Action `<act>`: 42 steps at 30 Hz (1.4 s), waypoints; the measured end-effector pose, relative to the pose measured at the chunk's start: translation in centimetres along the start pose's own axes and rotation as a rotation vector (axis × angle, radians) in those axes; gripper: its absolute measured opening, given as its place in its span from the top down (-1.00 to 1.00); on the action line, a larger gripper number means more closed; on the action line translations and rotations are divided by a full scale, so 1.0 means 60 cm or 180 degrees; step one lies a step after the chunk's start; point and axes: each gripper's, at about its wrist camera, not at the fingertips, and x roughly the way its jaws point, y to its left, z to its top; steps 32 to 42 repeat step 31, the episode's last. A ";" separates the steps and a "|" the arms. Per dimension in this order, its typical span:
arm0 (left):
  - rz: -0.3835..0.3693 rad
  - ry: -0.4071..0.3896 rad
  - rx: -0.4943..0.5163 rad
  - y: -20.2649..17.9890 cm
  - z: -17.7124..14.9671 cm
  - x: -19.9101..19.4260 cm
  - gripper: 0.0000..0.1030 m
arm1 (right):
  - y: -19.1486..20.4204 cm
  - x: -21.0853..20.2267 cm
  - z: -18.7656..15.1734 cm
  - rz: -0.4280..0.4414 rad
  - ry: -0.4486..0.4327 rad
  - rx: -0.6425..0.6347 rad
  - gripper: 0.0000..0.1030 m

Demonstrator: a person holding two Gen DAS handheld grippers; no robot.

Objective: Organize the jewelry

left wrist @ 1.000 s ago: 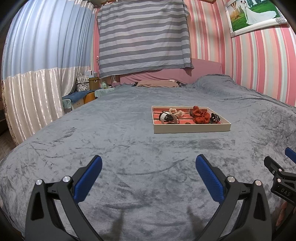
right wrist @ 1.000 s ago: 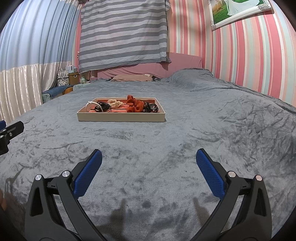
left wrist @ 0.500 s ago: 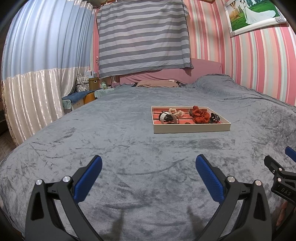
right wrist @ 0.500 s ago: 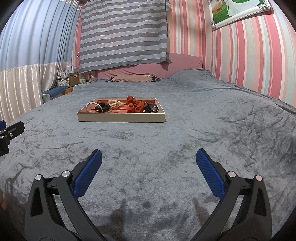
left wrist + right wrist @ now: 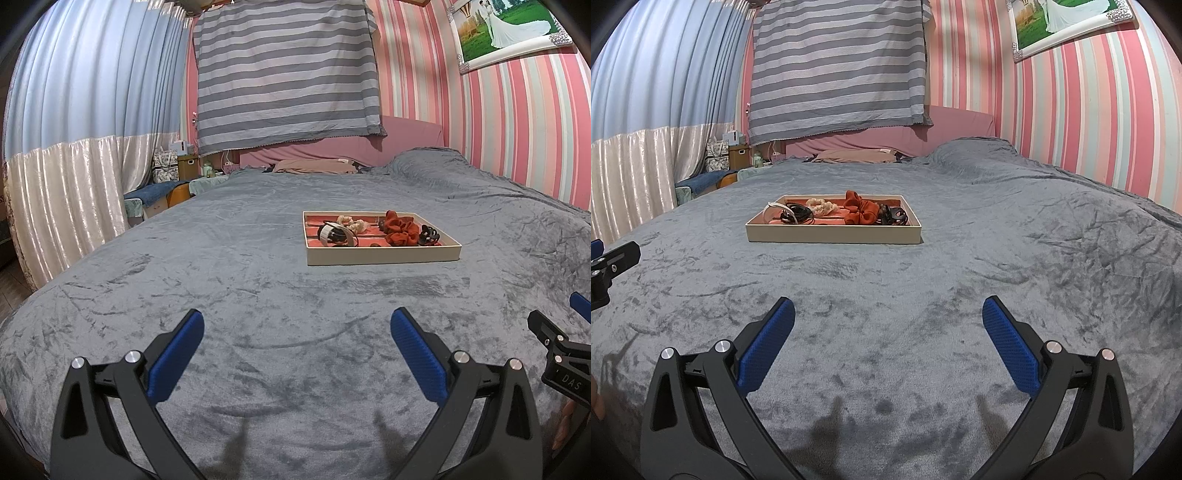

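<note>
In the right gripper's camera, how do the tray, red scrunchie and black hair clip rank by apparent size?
1. Tray
2. Red scrunchie
3. Black hair clip, partly hidden by the tray wall, so only its visible part counts.

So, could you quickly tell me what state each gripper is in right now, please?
Left gripper: open, holding nothing, above the blanket.
Right gripper: open, holding nothing.

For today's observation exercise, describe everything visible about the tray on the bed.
The tray is a shallow rectangular box with cream walls and a coral-red lining. It lies flat on the grey blanket, far ahead of both open grippers. Inside it lie a rust-red scrunchie, a beige scrunchie, black hair ties and a black claw clip.
</note>
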 end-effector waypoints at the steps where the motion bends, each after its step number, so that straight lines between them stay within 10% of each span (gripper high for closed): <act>1: 0.0002 -0.0001 0.0000 0.000 0.000 0.000 -0.92 | 0.000 -0.001 0.001 0.0000 0.0000 -0.0002 -0.92; 42: 0.0006 -0.0004 0.0022 0.001 0.001 -0.001 -0.92 | 0.003 -0.004 0.002 0.0003 0.0003 -0.0008 -0.92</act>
